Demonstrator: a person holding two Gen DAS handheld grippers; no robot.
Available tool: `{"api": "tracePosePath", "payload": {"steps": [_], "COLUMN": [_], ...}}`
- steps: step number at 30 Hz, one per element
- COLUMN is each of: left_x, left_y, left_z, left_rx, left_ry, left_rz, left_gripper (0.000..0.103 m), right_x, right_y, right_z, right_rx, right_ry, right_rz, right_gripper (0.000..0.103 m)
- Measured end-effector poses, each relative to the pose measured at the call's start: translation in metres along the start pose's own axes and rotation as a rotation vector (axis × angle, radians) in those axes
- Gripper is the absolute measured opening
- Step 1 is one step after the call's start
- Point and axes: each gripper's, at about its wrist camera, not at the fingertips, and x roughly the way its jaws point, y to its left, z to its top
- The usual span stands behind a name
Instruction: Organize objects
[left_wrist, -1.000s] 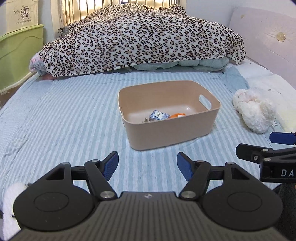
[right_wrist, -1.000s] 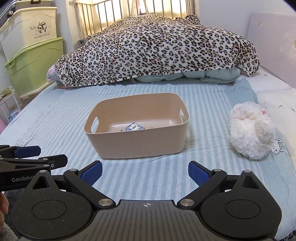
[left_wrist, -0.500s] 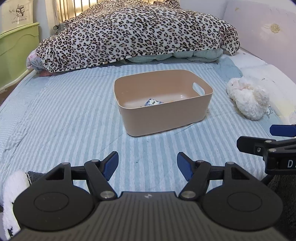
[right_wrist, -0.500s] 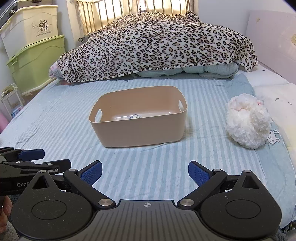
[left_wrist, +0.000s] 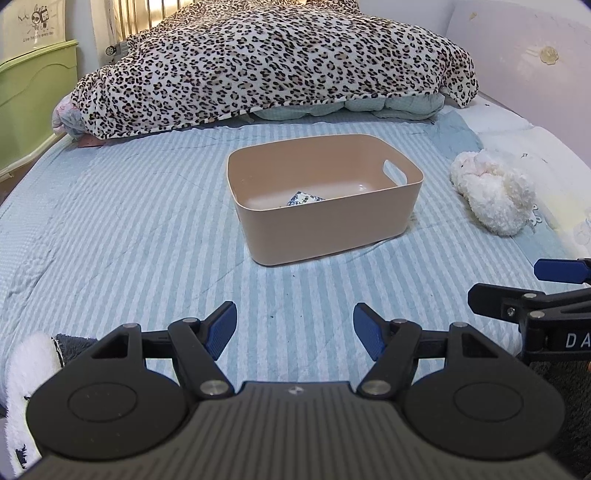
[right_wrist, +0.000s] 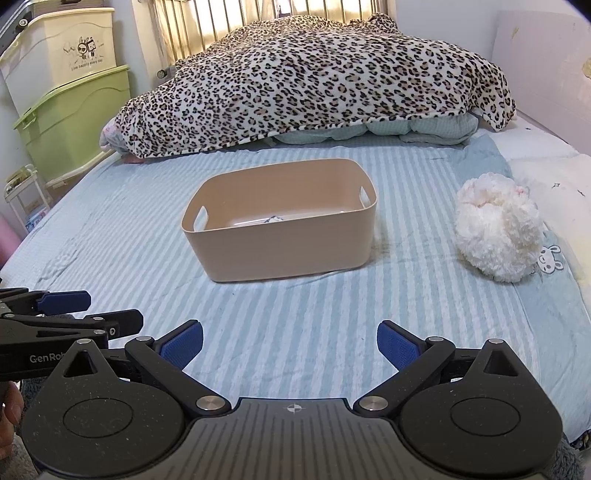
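Two grippers, left and right, hover near the bed's near edge, jaws spread wide and empty. Bin sits mid-bed, handles sideways for easy drop-in, a packet inside. Plush lies right of it, apart, probably next.

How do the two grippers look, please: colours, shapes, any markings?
Both the left gripper and the right gripper are matte black, with round disc housings, silver pivot screws, a ribbed grey centre and blue fingertip pads. White lettering on their sides is partly cut off.
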Motion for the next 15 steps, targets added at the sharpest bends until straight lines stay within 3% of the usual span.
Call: {"api": "tracePosePath", "payload": {"steps": [15], "left_x": [0.0029], "left_y": [0.0007], "left_z": [-0.0010], "left_rx": [-0.017], "left_ry": [0.020], "left_rz": [0.008], "left_gripper": [0.071], "right_x": [-0.0020], "right_y": [-0.0040], "right_z": [0.0016], "right_rx": [0.011], "right_ry": [-0.007], "right_rz": [-0.010], "right_gripper": [0.102]}}
